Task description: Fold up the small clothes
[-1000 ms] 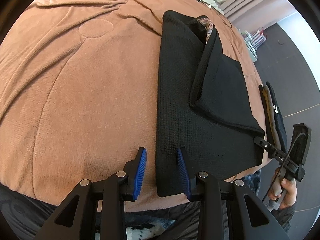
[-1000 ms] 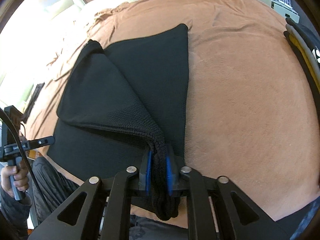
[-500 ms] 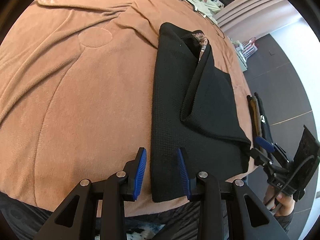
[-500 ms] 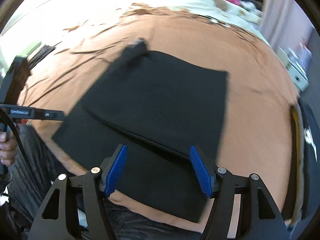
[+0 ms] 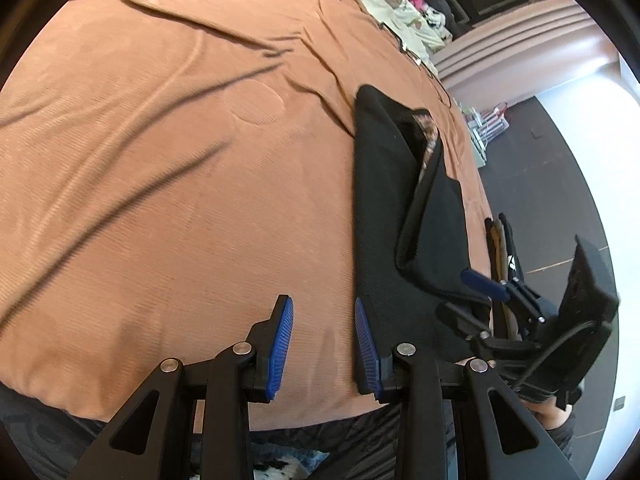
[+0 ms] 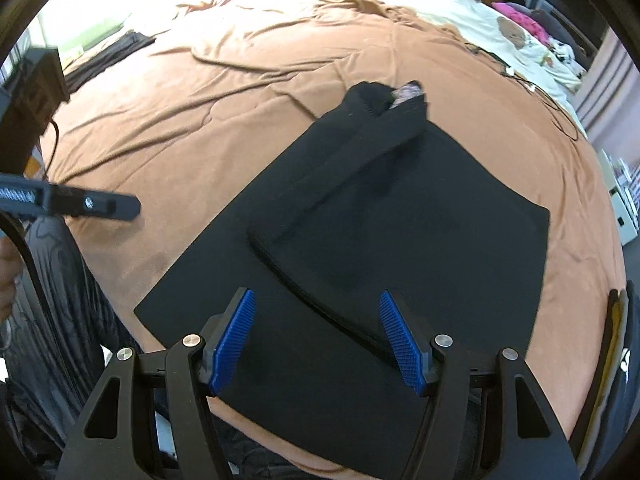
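A black knit garment [image 6: 400, 216] lies flat on the brown bedspread [image 6: 224, 112], one side folded over onto its middle, with a patterned collar patch at its far end [image 6: 406, 90]. My right gripper [image 6: 318, 338] hovers open over the garment's near edge, nothing between its blue pads. In the left wrist view the same garment [image 5: 384, 208] runs away from me; my left gripper [image 5: 324, 340] is open at its near left corner, the right pad over the cloth edge. The right gripper [image 5: 486, 292] shows at the garment's near right corner.
A stack of folded dark and tan clothes [image 5: 500, 248] sits at the bed's right edge, also seen at the lower right [image 6: 616, 344]. Cream bedding and toys [image 6: 516, 36] lie at the far end. The left gripper's body [image 6: 72, 202] reaches in from the left. Dark floor lies beyond the bed.
My right gripper let go of the folded black flap, opened wide and drew back above the garment. The flap now lies flat. The left gripper stayed open and shifted slightly left.
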Motion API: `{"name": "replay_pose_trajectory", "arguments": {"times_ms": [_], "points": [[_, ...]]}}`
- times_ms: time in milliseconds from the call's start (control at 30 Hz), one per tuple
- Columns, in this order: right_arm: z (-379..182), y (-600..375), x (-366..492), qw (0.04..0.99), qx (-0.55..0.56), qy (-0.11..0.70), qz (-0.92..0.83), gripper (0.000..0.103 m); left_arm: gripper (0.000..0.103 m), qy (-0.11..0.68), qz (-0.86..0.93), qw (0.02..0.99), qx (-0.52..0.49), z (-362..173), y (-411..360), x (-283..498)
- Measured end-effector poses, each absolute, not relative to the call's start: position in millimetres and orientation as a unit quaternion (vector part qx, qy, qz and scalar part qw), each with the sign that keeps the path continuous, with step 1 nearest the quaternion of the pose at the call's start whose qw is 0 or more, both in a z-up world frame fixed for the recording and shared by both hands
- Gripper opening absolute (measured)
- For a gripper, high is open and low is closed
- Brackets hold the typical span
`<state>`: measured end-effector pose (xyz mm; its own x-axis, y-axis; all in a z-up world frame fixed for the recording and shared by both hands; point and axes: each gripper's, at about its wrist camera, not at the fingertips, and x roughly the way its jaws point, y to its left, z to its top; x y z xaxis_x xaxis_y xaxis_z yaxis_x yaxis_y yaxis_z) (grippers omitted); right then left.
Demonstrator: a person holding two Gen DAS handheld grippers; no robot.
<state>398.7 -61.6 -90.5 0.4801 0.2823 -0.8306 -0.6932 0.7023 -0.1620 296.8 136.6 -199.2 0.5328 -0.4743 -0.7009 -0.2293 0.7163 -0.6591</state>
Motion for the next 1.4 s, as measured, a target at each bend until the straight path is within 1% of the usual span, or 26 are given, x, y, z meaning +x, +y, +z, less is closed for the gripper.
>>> {"name": "replay_pose_trajectory", "arguments": {"times_ms": [133,167,200,233,333,367,400,467,500,767,933,1400], "points": [[-104.7,-44.5,407.1,0.815,-0.264,0.422,0.296,0.063,0.034,0.473,-0.073,0.793,-0.376,-199.5,148.9,294.3],[-108.0,-42.1,409.4,0.814,-0.264,0.424,0.297,0.062,0.034,0.472,-0.073,0.793,-0.377,-199.9,150.6,294.2],[-110.6,-40.4,411.7,0.813,-0.263,0.425,0.298,0.057,0.034,0.472,-0.073,0.793,-0.378,-200.1,151.6,295.0],[-113.4,-39.4,415.4,0.813,-0.258,0.427,0.300,0.054,0.034,0.473,-0.072,0.792,-0.379,-200.4,152.2,296.3],[-116.5,-38.9,422.3,0.815,-0.247,0.428,0.304,0.040,0.034,0.475,-0.071,0.791,-0.380,-200.5,150.3,299.6],[-115.3,-39.9,423.4,0.816,-0.246,0.427,0.304,0.030,0.034,0.476,-0.072,0.791,-0.379,-200.3,148.9,301.0],[-113.3,-41.3,426.0,0.818,-0.244,0.425,0.302,0.016,0.034,0.477,-0.072,0.791,-0.377,-199.8,147.1,302.6],[-107.6,-47.2,430.1,0.820,-0.230,0.426,0.305,0.007,0.034,0.479,-0.073,0.791,-0.374,-198.5,143.6,306.6],[-103.2,-51.7,432.7,0.822,-0.219,0.424,0.311,0.005,0.034,0.480,-0.074,0.792,-0.371,-197.2,140.6,309.1],[-64.0,-105.6,454.9,0.852,-0.146,0.400,0.306,0.004,0.034,0.493,-0.077,0.793,-0.350,-195.2,117.5,330.3],[-50.5,-140.5,473.8,0.868,-0.115,0.390,0.287,0.004,0.034,0.503,-0.072,0.793,-0.337,-196.8,106.6,341.1],[-64.7,-195.2,547.7,0.888,-0.048,0.400,0.224,0.004,0.034,0.527,-0.054,0.792,-0.304,-200.1,85.4,364.6]]}}
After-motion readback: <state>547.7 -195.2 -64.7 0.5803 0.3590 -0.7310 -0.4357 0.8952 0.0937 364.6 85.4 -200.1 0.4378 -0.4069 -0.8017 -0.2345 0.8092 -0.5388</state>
